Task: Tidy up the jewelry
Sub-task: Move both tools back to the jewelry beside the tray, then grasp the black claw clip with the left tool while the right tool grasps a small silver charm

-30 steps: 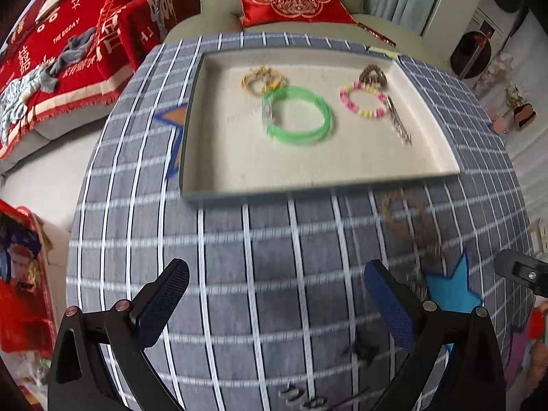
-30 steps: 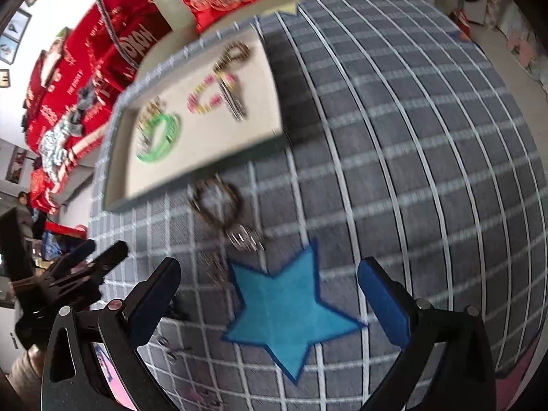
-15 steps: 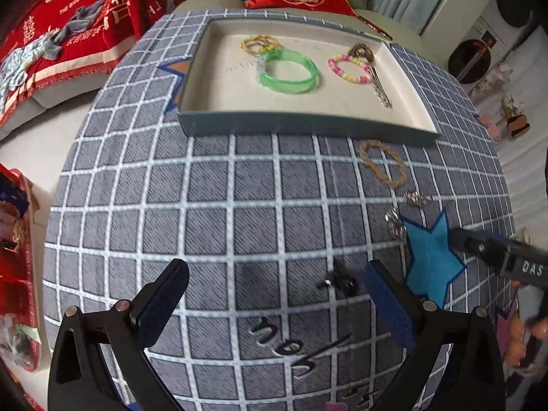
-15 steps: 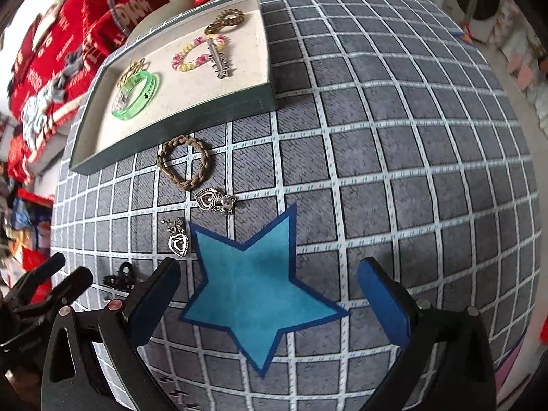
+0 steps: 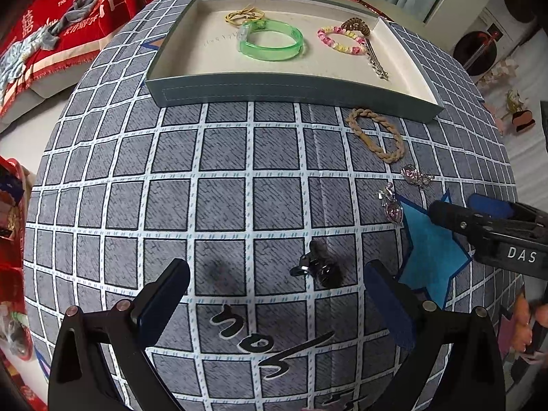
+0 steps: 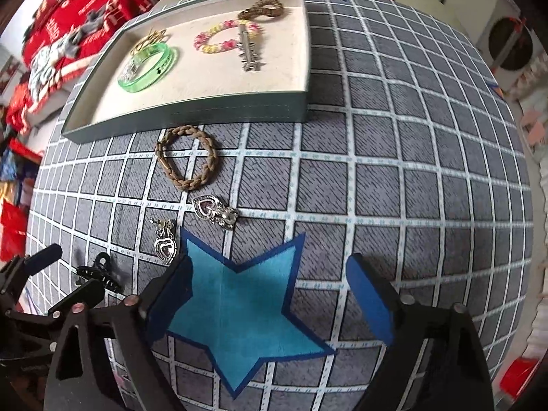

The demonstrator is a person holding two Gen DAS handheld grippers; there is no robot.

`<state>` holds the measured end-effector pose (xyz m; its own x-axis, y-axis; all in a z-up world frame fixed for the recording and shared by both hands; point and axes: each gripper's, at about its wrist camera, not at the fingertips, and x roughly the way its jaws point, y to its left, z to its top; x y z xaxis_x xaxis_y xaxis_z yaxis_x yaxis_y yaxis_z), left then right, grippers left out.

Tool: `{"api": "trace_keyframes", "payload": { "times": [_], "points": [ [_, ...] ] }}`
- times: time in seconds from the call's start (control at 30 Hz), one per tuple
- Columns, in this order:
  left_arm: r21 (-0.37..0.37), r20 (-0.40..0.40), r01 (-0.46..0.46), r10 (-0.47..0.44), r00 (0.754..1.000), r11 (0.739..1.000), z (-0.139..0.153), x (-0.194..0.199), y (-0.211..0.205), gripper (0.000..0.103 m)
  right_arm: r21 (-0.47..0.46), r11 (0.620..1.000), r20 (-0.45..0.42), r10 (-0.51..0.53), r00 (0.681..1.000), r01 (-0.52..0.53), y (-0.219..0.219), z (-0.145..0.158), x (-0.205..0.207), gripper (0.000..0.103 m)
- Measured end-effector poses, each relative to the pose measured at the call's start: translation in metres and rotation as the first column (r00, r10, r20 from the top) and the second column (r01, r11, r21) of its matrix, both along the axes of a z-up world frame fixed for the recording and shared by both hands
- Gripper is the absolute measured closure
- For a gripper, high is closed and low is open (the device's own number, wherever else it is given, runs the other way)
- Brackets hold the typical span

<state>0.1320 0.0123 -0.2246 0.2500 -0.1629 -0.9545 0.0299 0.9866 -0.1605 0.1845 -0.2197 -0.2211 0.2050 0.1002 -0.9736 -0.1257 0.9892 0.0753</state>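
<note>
Left wrist view: my left gripper (image 5: 274, 303) has its jaws wide and empty, with the small black hair clip (image 5: 316, 267) on the checked cloth (image 5: 226, 157) just ahead at 1 o'clock; it's light, hard and springy, so I'd pinch across its body, not the teeth. Right gripper (image 6: 270, 294) is closing over the blue star (image 6: 239, 308) with nothing between the pads; heart pendant (image 6: 165, 245) sits at its 11 o'clock, small, slick metal, best nipped flat. Tray (image 5: 294, 87) lies at 12 o'clock, braided band (image 5: 375, 135) just outside it.
</note>
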Motion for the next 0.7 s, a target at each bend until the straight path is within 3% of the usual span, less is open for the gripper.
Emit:
{"api": "trace_keyframes", "payload": {
  "times": [0.37, 0.43, 0.53, 0.7],
  "points": [
    [0.026, -0.006, -0.009, 0.01, 1.0, 1.0, -0.016, 0.016, -0.024, 0.002, -0.065, 0.987, 0.025, 0.149, 0.989, -0.147, 0.035, -0.006, 0.018, 0.035],
    [0.029, -0.008, -0.005, 0.006, 1.0, 1.0, -0.018, 0.016, -0.026, 0.009, -0.1, 0.98, 0.036, 0.178, 0.983, -0.174, 0.044, -0.008, 0.021, 0.038],
    [0.033, -0.002, 0.006, -0.005, 1.0, 0.999, -0.021, 0.017, -0.033, 0.01, -0.115, 0.974, 0.04, 0.202, 0.979, -0.196, 0.055, -0.01, 0.026, 0.044],
    [0.049, 0.015, 0.034, -0.035, 0.999, 0.998, -0.022, 0.015, -0.048, 0.032, -0.117, 0.971, 0.041, 0.212, 0.976, -0.206, 0.067, -0.01, 0.031, 0.06]
  ]
}}
